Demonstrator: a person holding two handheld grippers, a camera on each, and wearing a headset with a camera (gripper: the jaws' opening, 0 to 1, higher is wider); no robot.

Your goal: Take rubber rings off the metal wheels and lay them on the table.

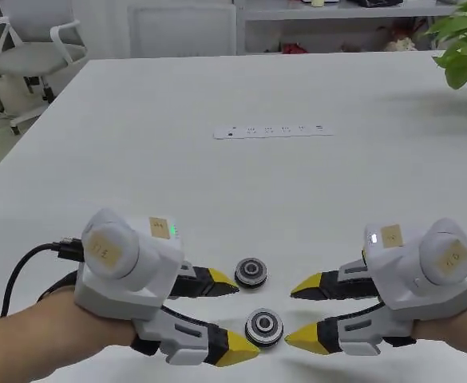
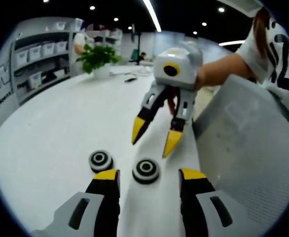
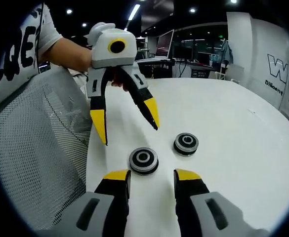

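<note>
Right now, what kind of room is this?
Probably an office or lab workspace: a big white table, shelves of storage bins along the wall, and a monitor on a far desk.

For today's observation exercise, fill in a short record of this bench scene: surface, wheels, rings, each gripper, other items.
surface: white table
wheels: two, a near wheel and a far wheel, lying flat, apart
rings: dark, on both wheels; none laid on the table
left gripper: open, pointing at the near wheel, not touching
right gripper: open, facing it from the opposite side
other items: power strip, plant, chair
</note>
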